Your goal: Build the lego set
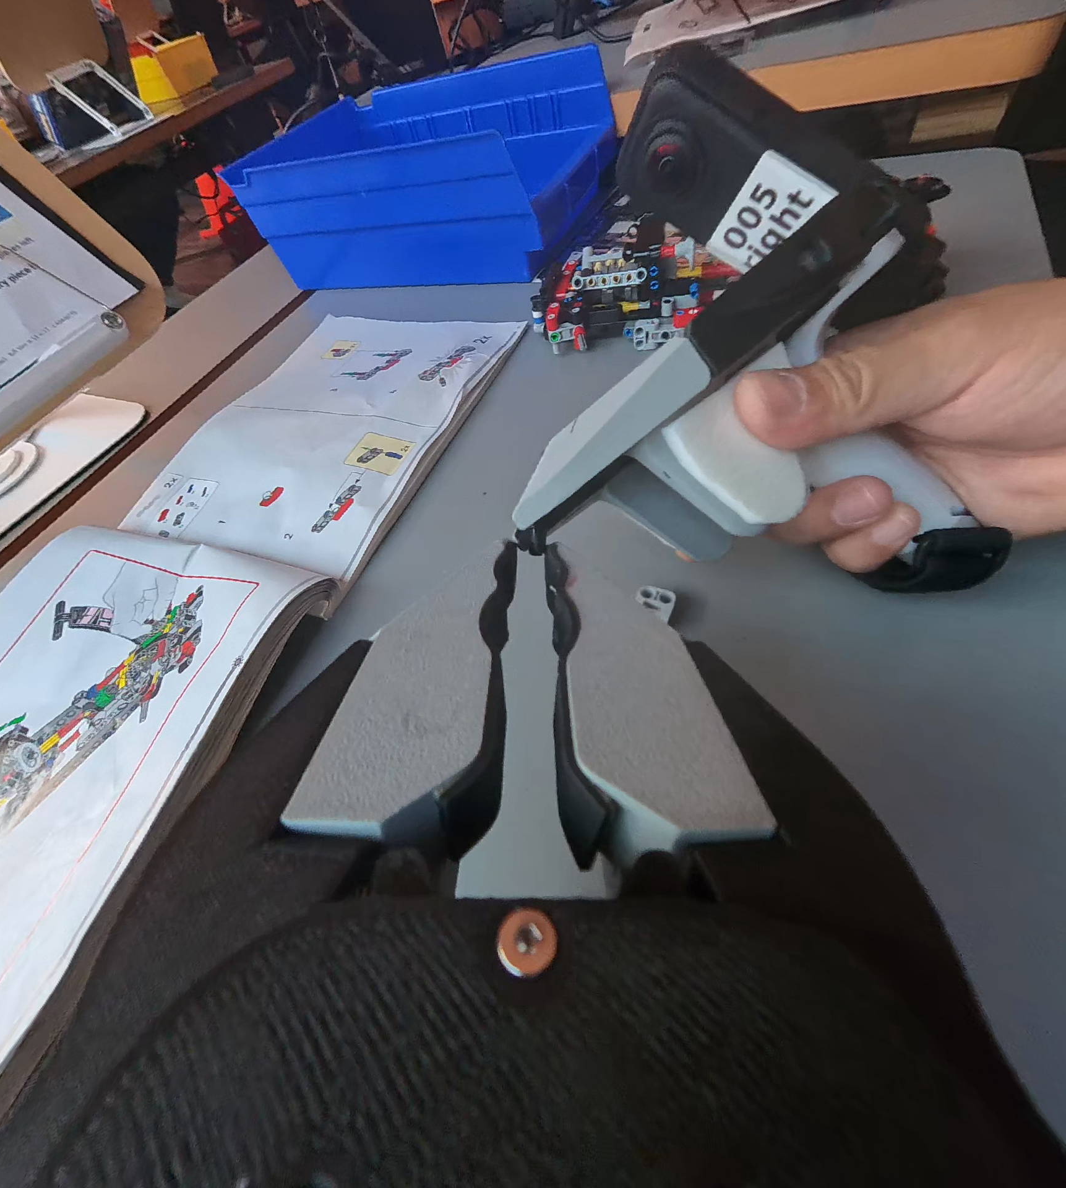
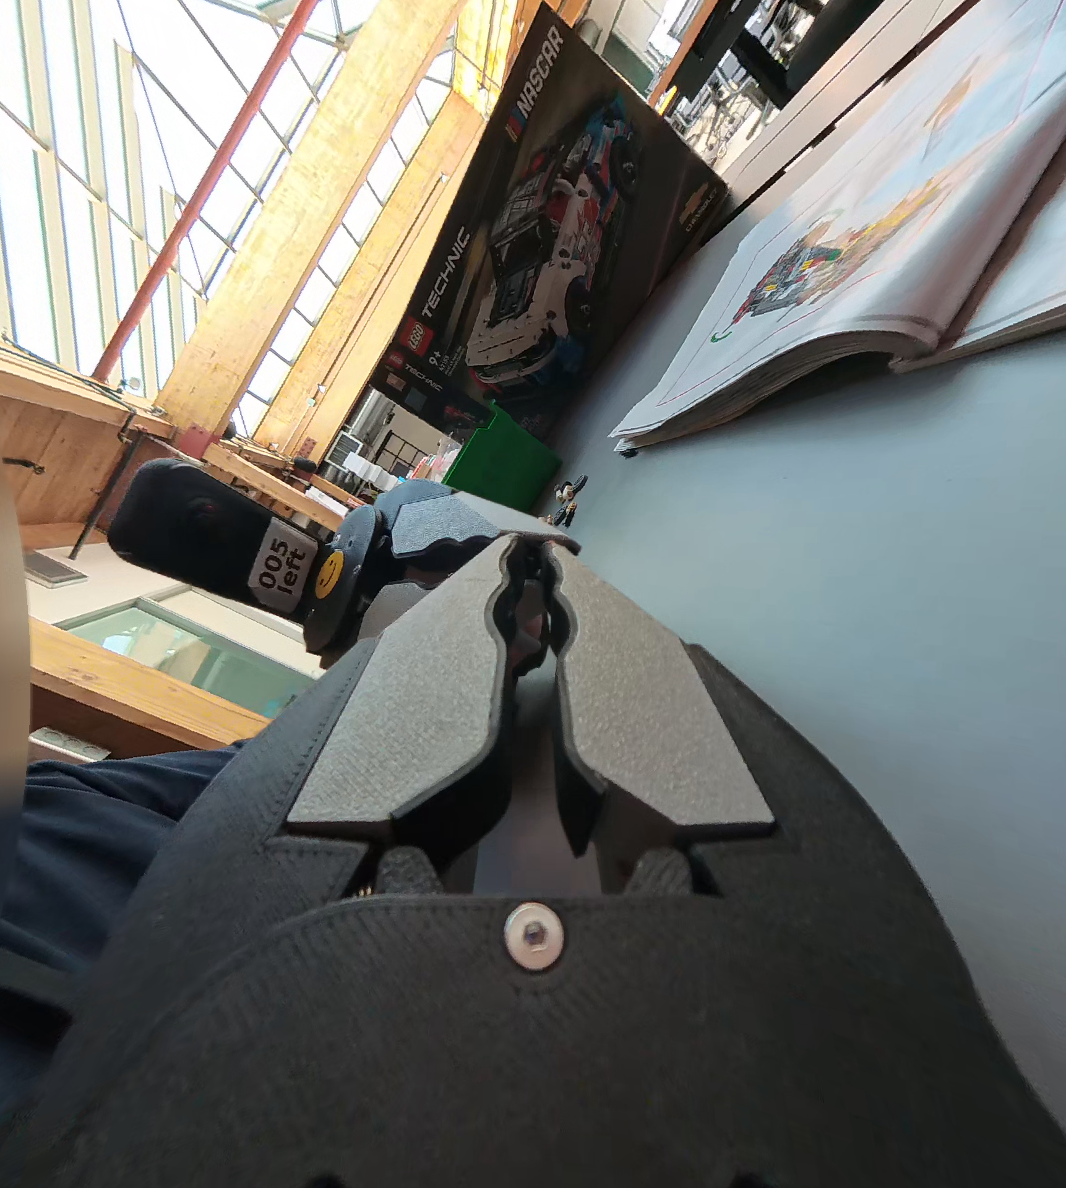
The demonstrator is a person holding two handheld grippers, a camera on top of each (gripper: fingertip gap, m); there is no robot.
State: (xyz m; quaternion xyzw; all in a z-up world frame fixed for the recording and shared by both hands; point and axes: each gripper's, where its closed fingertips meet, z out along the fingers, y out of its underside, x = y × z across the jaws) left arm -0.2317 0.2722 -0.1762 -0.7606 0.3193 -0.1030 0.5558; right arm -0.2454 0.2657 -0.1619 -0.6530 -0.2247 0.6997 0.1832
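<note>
Above the grey desk (image 1: 838, 739), the left tongs (image 1: 527, 549) stand a narrow slit apart, their tips meeting the right tongs (image 1: 530, 537), which are closed on a small black piece (image 1: 529, 543) held just above the desk surface. A hand (image 1: 941, 424) grips the right tool's handle. A small grey connector (image 1: 657, 599) lies just right of the tips; an open instruction booklet (image 1: 299, 463) lies left, with a blue bin (image 1: 427, 186) and a partly built brick model (image 1: 626, 296) behind.

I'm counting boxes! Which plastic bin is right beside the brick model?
The blue bin, on the grey table right next to the brick model. The yellow bin stands far behind, off this table.
</note>
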